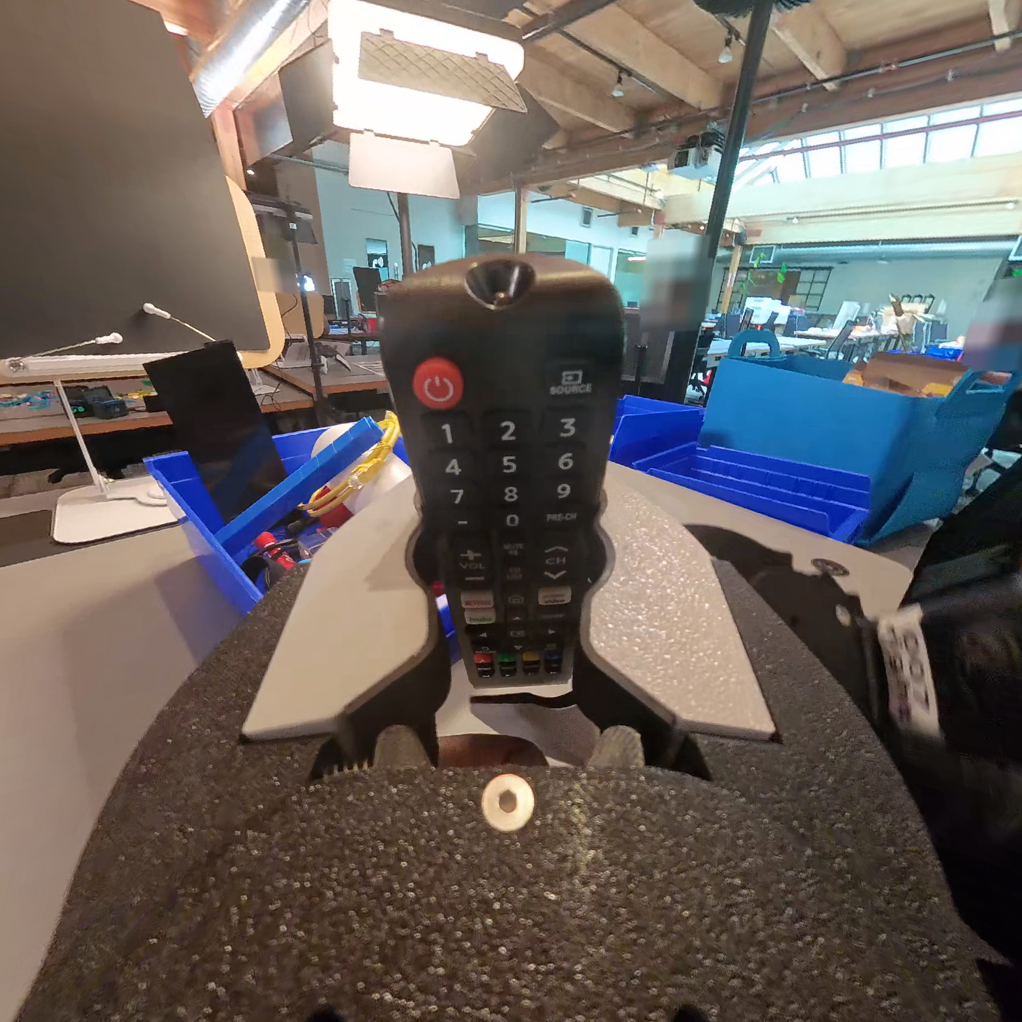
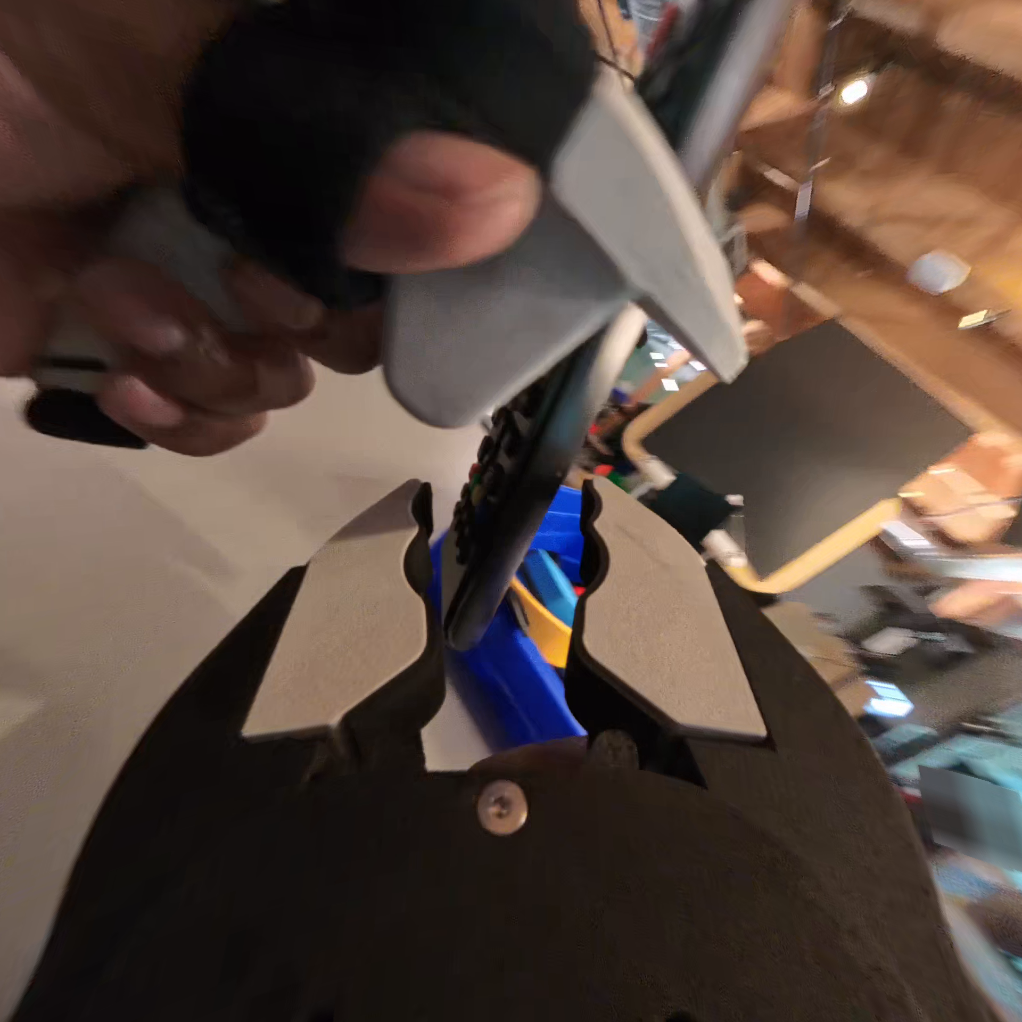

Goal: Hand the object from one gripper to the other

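Jaws: left gripper (image 1: 509, 531) clamps black remote (image 1: 506, 459) | right gripper (image 2: 506, 531) wide | red power button, keypad forward

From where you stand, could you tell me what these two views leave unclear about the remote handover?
- Right wrist view: motion blur hides whether the right tongs touch the remote between them.
- Left wrist view: the remote hides part of the blue bin behind it; the right tongs are cut off by the right edge.
- Right wrist view: the left tongs cover the remote's far end.
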The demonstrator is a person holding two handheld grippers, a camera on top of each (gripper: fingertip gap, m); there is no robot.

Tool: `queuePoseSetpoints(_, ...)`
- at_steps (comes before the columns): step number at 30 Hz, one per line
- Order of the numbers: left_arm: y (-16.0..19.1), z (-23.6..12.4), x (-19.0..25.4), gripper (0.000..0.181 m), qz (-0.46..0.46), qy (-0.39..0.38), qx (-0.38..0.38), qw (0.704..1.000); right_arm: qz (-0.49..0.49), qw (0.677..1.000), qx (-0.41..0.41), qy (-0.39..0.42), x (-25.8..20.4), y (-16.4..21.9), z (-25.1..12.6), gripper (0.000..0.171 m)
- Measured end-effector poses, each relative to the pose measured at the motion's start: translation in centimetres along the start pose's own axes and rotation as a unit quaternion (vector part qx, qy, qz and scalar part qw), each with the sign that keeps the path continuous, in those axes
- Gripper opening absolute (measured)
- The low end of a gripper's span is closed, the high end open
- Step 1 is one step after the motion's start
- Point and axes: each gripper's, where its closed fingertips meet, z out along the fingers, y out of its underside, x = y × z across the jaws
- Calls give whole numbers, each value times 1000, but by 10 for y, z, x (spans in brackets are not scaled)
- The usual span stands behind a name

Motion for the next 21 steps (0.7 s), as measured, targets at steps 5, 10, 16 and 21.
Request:
queuePoseSetpoints(5,5,4,4,56,-7,15,-8,1000,-52,995,-46,76,10,8,2,37)
queuePoseSetpoints(10,4,0,11,68,16,93,-18,995,181,981,-22,-73,1,12,0,25)
queuePoseSetpoints(16,6,-11,10,79,-14,194,-13,981,428,853,48,-295,-20,-14,-17,25)
queuePoseSetpoints(21,24,-13,20,69,-75,264,-56,960,473,790,47,-388,-35,-21,-30,25)
